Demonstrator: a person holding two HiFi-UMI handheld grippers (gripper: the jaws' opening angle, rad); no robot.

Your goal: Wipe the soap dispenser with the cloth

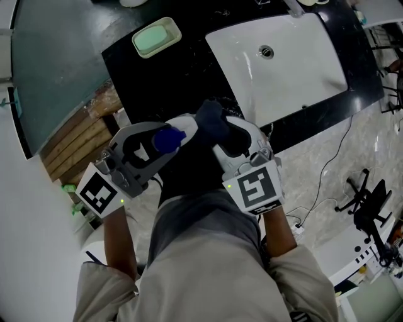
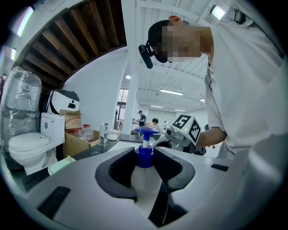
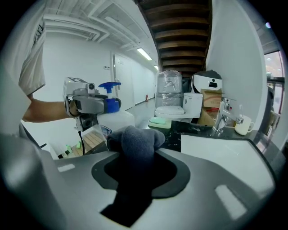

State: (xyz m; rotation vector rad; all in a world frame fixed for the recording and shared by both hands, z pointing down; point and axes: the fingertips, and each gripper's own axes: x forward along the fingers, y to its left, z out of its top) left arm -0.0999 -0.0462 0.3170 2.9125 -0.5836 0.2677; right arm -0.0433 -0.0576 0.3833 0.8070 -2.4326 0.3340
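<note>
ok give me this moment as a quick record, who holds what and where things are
left tongs: closed on the soap dispenser, just below its blue pump
right tongs: closed on the cloth, dark, bunched at the tips
cloth vs dispenser: close beside the bottle; contact unclear
where: both held up at the near edge of the black counter, beside the white sink
also there: soap dish on the counter's far side

A black counter (image 1: 157, 82) carries a white sink (image 1: 302, 75) with a faucet (image 1: 293, 7) at its far edge. 1 pale green dish (image 1: 156, 36) lies left of the sink, apart from it.
</note>
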